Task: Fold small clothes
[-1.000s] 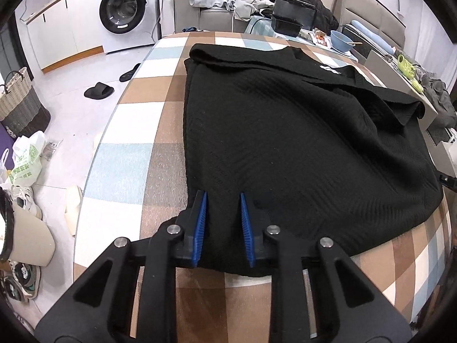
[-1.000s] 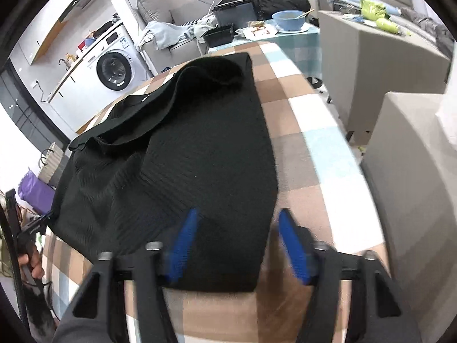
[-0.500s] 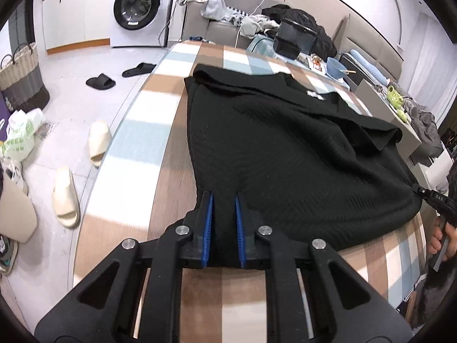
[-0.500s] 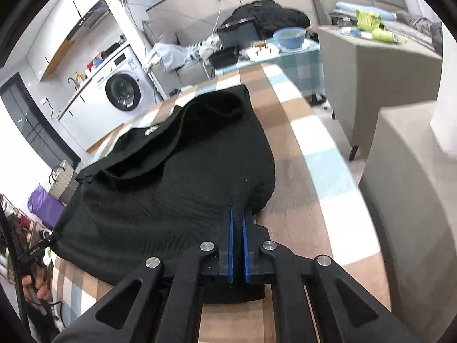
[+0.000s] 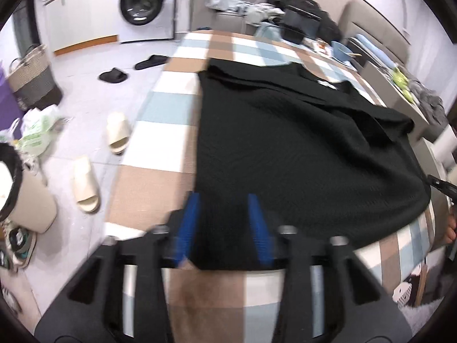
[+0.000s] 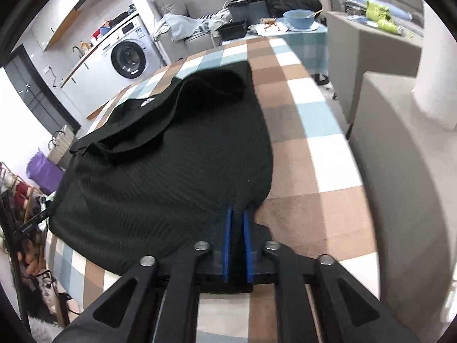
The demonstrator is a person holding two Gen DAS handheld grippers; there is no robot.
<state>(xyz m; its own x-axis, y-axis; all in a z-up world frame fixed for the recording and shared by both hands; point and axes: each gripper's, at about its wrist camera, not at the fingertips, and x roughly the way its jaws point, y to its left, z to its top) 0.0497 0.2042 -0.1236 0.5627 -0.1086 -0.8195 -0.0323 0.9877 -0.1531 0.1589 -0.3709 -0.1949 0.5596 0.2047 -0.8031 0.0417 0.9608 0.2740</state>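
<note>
Folding step: looks like the hem-pull stage, black knit top [image 5: 300,154] spread flat on the checked counter [image 5: 160,183], bottom edge at 6 o'clock nearest both cameras, collar end off toward 12.
Left gripper [image 5: 224,225]: jaws have just been opening, blue pads now apart with the hem corner lying loose between them, not pinched as far as I can see (frame's blurry tho).
Right gripper [image 6: 237,245]: jaws have just eased open a bit too, narrow gap, the other hem corner sits between the pads; can't honestly tell if they're pressing on it or just around it.
Next move, my guess: both corners need a firm pinch, then lift together and carry the hem toward 12 o'clock over the collar, keeping the edge level so it doesn't bunch.
Count: one top, two grippers, one washing machine [image 5: 142,3] at 11 o'clock, two cream slippers [image 5: 85,183] plus two black ones [image 5: 112,75] on the floor at 9–10 o'clock.
</note>
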